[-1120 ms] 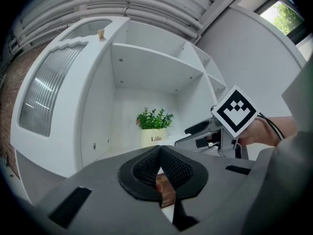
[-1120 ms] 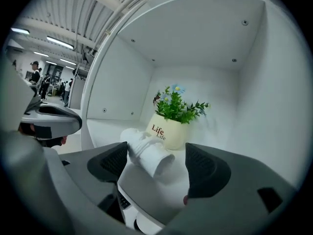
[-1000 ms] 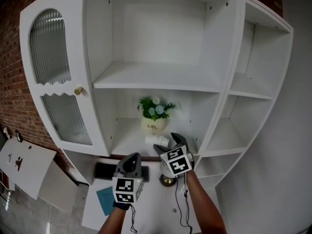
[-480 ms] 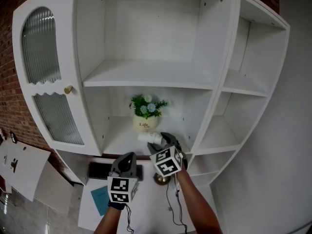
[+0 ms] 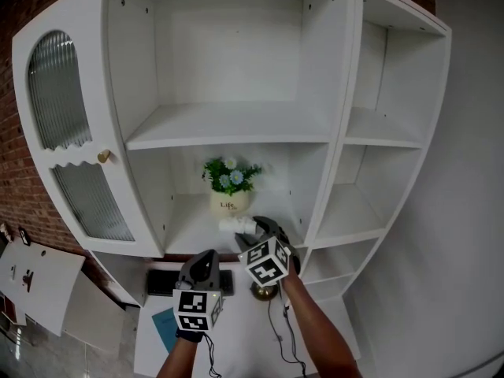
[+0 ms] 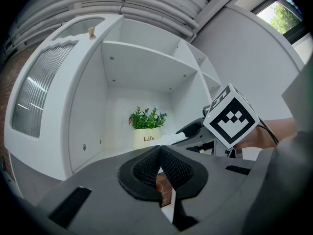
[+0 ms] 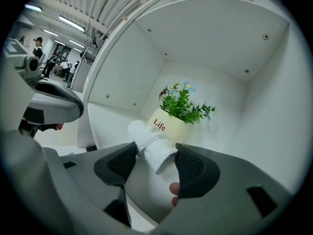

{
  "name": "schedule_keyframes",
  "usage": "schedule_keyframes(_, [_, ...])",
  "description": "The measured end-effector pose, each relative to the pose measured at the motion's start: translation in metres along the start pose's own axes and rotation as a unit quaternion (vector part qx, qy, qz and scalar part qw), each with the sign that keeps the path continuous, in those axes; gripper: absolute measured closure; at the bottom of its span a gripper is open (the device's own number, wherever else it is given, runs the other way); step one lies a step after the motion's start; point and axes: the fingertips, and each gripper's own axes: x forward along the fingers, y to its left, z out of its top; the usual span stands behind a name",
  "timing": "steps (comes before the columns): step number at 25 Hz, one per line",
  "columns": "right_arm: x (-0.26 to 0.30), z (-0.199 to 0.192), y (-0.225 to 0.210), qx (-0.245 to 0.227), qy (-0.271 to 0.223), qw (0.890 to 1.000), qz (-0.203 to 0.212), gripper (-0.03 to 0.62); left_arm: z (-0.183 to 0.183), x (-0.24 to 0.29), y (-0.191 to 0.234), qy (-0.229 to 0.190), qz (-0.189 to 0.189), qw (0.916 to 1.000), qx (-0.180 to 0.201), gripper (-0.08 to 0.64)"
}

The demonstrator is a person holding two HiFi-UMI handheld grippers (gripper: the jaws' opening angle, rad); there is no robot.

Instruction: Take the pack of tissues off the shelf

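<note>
The white pack of tissues (image 5: 235, 225) lies on the lower middle shelf (image 5: 189, 231), just in front of a pot of green plants (image 5: 228, 203). My right gripper (image 5: 253, 228) reaches onto that shelf. In the right gripper view the pack (image 7: 151, 148) sits between the two pads, which have just been closing and touch it on both sides. My left gripper (image 5: 206, 258) hangs below and left of the shelf edge. Its pads (image 6: 146, 168) meet with nothing between them. From there the right gripper (image 6: 188, 131) and the pot (image 6: 146, 138) show ahead.
The cabinet has a ribbed glass door (image 5: 71, 132) at the left and open side shelves (image 5: 354, 219) at the right. Below on a white desk lie a black device (image 5: 161, 282), a blue notebook (image 5: 167, 325) and a round brass object (image 5: 264, 292).
The right gripper's jaws have narrowed around the tissue pack and the gripper has rolled slightly. The whole cabinet has slid left in the head view. The left gripper has hardly moved.
</note>
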Motion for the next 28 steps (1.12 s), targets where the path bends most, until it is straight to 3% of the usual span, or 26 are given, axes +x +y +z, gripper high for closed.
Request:
schedule_keyframes(5, [-0.007, 0.006, -0.010, 0.038, -0.035, 0.999, -0.015, 0.347, -0.001, -0.004, -0.001, 0.000, 0.003, 1.0000, -0.001, 0.546])
schedule_keyframes(9, [-0.011, 0.009, -0.021, 0.113, -0.051, 0.992, -0.007, 0.347, 0.001, -0.009, -0.001, 0.001, 0.007, 1.0000, 0.002, 0.546])
schedule_keyframes(14, [-0.039, 0.020, -0.041, 0.236, -0.101, 0.966, -0.018, 0.347, 0.014, -0.013, 0.003, -0.013, 0.016, 0.9997, 0.011, 0.546])
schedule_keyframes(17, [-0.057, 0.026, -0.045, 0.283, -0.133, 0.949, -0.034, 0.347, 0.021, -0.013, 0.010, -0.021, 0.024, 0.9994, 0.012, 0.546])
schedule_keyframes(20, [-0.065, 0.025, -0.043, 0.292, -0.137, 0.946, -0.041, 0.347, 0.024, -0.014, 0.011, -0.024, 0.025, 0.9994, 0.009, 0.546])
schedule_keyframes(28, [-0.079, 0.022, -0.027, 0.250, -0.135, 0.958, -0.048, 0.347, 0.023, -0.017, 0.004, -0.032, 0.022, 0.9992, 0.001, 0.546])
